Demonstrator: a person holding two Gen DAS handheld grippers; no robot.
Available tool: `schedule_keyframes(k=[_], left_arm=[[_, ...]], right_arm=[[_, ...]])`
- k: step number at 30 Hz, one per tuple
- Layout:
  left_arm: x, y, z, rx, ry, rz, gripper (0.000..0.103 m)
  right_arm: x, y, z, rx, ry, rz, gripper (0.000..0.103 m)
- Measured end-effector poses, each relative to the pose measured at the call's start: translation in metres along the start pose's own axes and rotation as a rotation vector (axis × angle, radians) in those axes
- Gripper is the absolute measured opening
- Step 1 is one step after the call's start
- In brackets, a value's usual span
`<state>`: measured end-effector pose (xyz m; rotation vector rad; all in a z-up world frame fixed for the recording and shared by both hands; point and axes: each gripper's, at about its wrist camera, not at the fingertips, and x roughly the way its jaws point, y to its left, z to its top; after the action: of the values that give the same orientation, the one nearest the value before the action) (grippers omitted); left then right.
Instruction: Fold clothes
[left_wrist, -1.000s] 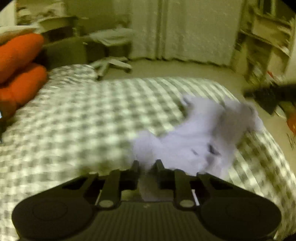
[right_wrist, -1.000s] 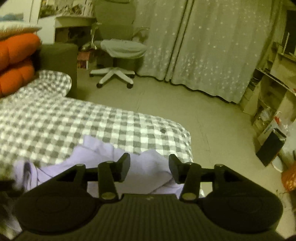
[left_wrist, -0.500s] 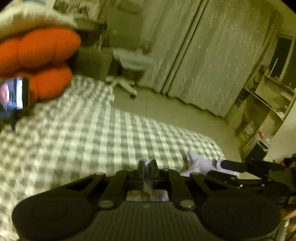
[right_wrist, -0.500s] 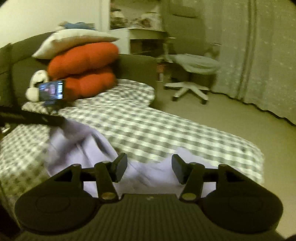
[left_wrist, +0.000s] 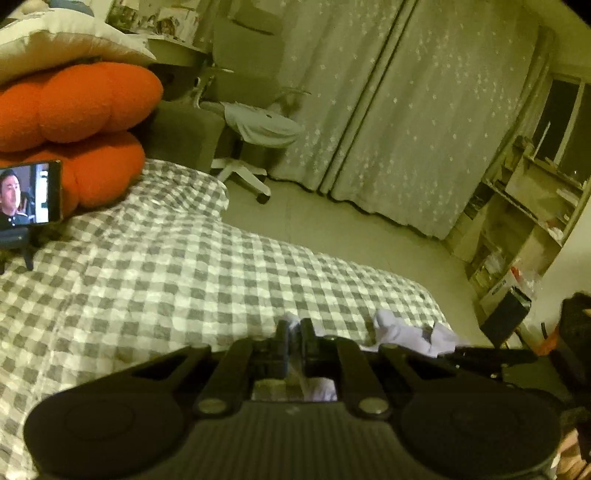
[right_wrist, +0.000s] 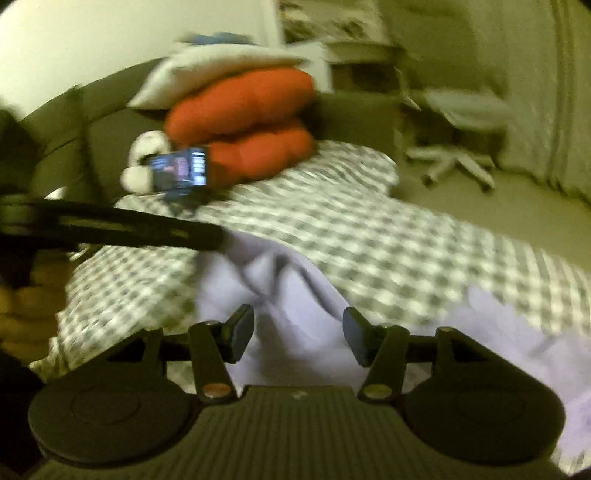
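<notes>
- Left hand-held gripper (left_wrist: 293, 334): jaws clamped together on a fold of the lilac garment (right_wrist: 291, 295), lifting 1 end off the checked bed (left_wrist: 166, 266).
- Right hand-held gripper (right_wrist: 298, 326): jaws apart, empty, poised over the cloth.
- The garment lies rumpled near the bed's edge; no fold shows yet, so the work looks barely begun.

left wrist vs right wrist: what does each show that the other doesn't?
Left wrist only: the shelves, a dark window, and the left gripper shut on a pinch of the pale garment.

Right wrist only: the right gripper open above the garment, and a white plush behind the phone.

Both: the checked bedspread, orange cushions, phone, chair and curtains.
</notes>
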<state>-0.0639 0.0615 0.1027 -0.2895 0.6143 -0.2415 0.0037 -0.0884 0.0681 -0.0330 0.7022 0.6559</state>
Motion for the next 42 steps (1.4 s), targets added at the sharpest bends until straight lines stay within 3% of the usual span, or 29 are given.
schedule_keyframes(k=[4,6,9,11,14,17,20,26,29,35,37,38,39,41,42], left_arm=[[0.001,-0.004,0.000,0.020,0.004,-0.007,0.006],[0.000,-0.008,-0.001,0.037,0.001,-0.007,0.006],[-0.002,-0.008,0.000,0.055,-0.015,0.025,0.006],[-0.005,-0.004,0.001,0.053,-0.025,0.066,0.005],[-0.012,0.003,0.004,0.031,-0.028,0.048,0.005],[-0.036,-0.002,0.010,0.027,-0.097,-0.030,0.005],[-0.070,-0.007,0.016,0.026,-0.214,-0.102,0.005],[-0.110,-0.018,0.025,0.002,-0.343,-0.223,0.005],[-0.119,-0.030,0.021,0.053,-0.393,-0.196,0.005],[-0.119,-0.043,0.020,0.113,-0.401,-0.190,0.008],[-0.119,-0.047,0.016,0.099,-0.393,-0.183,0.015],[-0.117,-0.049,0.014,0.092,-0.390,-0.176,0.033],[-0.116,-0.051,0.010,0.096,-0.396,-0.191,0.064],[-0.113,-0.055,0.003,0.105,-0.407,-0.220,0.088],[-0.111,-0.057,-0.001,0.110,-0.413,-0.235,0.088]], right_arm=[[0.015,-0.013,-0.003,0.087,0.049,0.072,0.052],[0.024,-0.011,-0.003,0.105,0.074,0.106,0.018],[0.024,-0.002,0.006,0.046,0.037,0.050,0.008],[0.014,0.007,0.017,-0.072,-0.051,-0.108,0.007],[-0.002,0.023,0.032,-0.269,-0.205,-0.394,0.006],[-0.027,0.044,0.037,-0.426,-0.390,-0.557,0.006],[-0.048,0.060,0.049,-0.502,-0.511,-0.664,0.006],[-0.097,0.088,0.080,-0.621,-0.676,-0.780,0.006],[-0.117,0.079,0.084,-0.602,-0.677,-0.751,0.006],[-0.154,0.079,0.080,-0.551,-0.711,-0.686,0.006],[-0.159,0.084,0.090,-0.506,-0.723,-0.653,0.006],[-0.161,0.087,0.096,-0.482,-0.726,-0.633,0.006],[-0.162,0.089,0.100,-0.464,-0.722,-0.614,0.006],[-0.163,0.096,0.105,-0.448,-0.699,-0.580,0.006],[-0.161,0.099,0.106,-0.445,-0.690,-0.565,0.006]])
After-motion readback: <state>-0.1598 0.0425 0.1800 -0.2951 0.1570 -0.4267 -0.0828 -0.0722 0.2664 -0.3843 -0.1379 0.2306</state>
